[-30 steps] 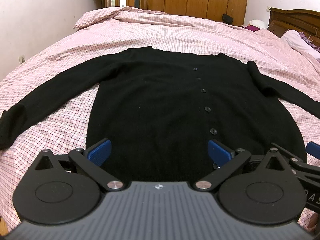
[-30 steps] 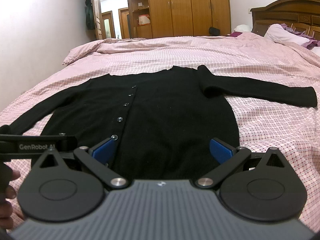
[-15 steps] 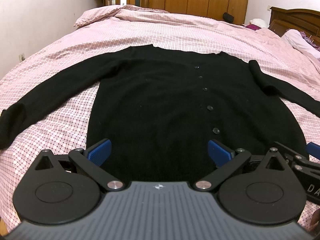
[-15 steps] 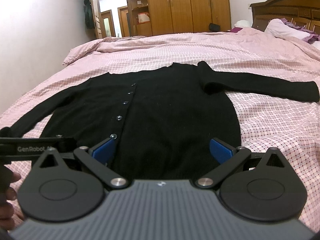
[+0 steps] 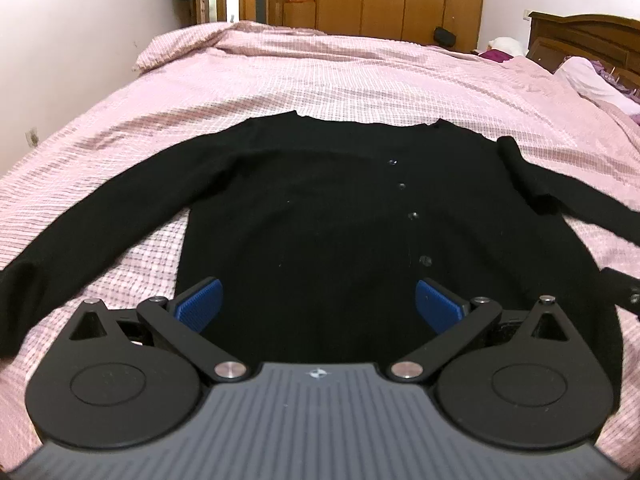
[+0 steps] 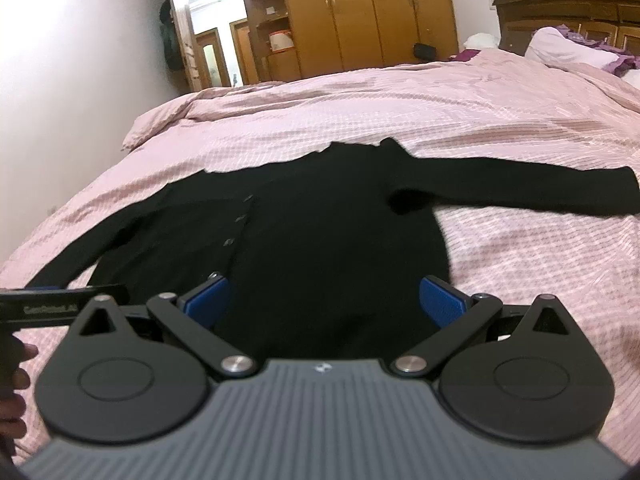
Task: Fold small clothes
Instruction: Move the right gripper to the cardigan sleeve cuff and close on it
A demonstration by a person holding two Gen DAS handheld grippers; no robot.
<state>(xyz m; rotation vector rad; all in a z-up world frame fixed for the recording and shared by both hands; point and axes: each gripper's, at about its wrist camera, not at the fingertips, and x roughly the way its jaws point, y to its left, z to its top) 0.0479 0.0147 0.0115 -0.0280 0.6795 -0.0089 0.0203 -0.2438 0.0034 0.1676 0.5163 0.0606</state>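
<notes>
A black buttoned cardigan lies flat on the pink checked bedspread, both sleeves spread out sideways. It also shows in the right wrist view, with its right sleeve stretched toward the right. My left gripper is open and empty above the cardigan's near hem. My right gripper is open and empty above the hem too, further right. The left gripper's body shows at the left edge of the right wrist view.
A wooden wardrobe and a doorway stand beyond the bed. A wooden headboard and pillows are at the far right. A white wall runs along the left side of the bed.
Both grippers have dropped lower and closer to the cardigan's hem, and the right view has tilted. Both stay open and the cardigan has not moved.
</notes>
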